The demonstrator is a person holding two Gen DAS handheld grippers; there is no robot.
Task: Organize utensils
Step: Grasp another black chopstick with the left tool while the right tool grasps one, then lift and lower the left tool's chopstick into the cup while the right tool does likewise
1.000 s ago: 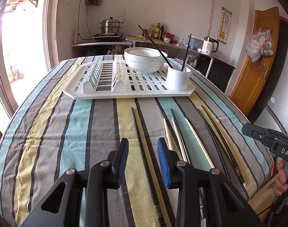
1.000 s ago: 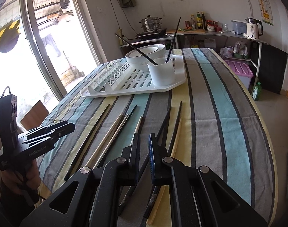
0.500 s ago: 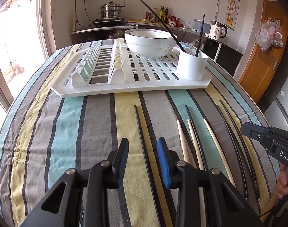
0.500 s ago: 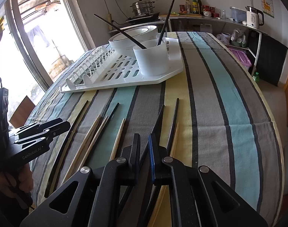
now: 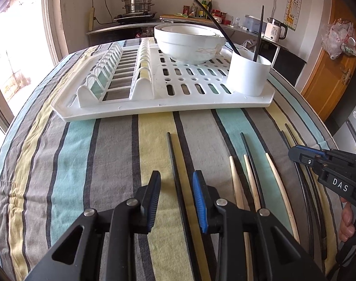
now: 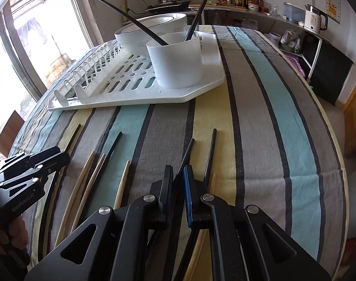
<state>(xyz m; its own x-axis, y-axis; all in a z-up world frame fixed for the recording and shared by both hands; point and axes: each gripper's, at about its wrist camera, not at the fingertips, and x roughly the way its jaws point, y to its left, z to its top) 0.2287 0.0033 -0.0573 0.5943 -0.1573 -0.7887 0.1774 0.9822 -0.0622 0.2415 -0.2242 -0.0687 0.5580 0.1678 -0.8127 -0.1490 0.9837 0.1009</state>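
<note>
Right, both grippers are low over the loose chopsticks now. The left gripper has its jaws apart, straddling a black chopstick that lies flat on the striped cloth, nothing gripped yet. The right gripper has its jaws nearly together around another black chopstick; whether they actually pinch it, I cannot tell from here.

Risks, as I judge them: these sticks are thin and lie flat on soft cloth, so the jaws could slide over one or snag the fabric and drag it. On the right, a second black chopstick and a pale wooden one sit just beside the target, so a sloppy close might pick up two or knock them askew. A stick held near one end could also swing and droop on the way up.

The destination, a white cup, stands on the near corner of the white drying rack with two black chopsticks already leaning in it; beside it, stacked white bowls. More wooden chopsticks lie between the grippers.

Around us: a round worktop under grey, teal and yellow stripes, a bright window on one side, a steamer pot, a kettle, and an orange door.
</note>
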